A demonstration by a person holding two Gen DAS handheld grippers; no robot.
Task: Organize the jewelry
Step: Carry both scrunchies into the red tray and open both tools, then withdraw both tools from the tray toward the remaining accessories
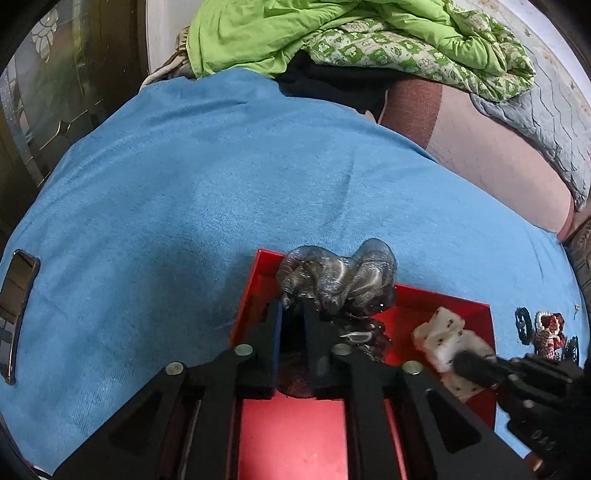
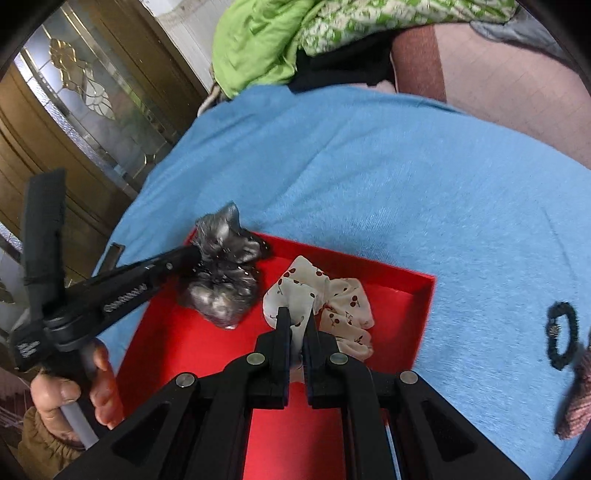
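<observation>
Your left gripper is clenched on the grey scrunchie, its 2 fingers pinched close on the fabric at the far left corner of the red tray; seen from the right wrist, that scrunchie bunches over the tray's left part, its upper end rising past the rim, with the left gripper reaching in from the left and your left hand wrapped round its handle; your right gripper is closed on the cherry scrunchie, white with red cherries, which lies inside the red tray just right of the grey one; in the left wrist view the cherry scrunchie sits in the tray's right part, partly behind the right gripper's dark body; the tray rests on the blue cloth; outside the tray, well to its right, a black hair tie lies on the cloth, and the left view shows a red beaded piece beside dark ties there; a green quilt is heaped beyond the cloth.
</observation>
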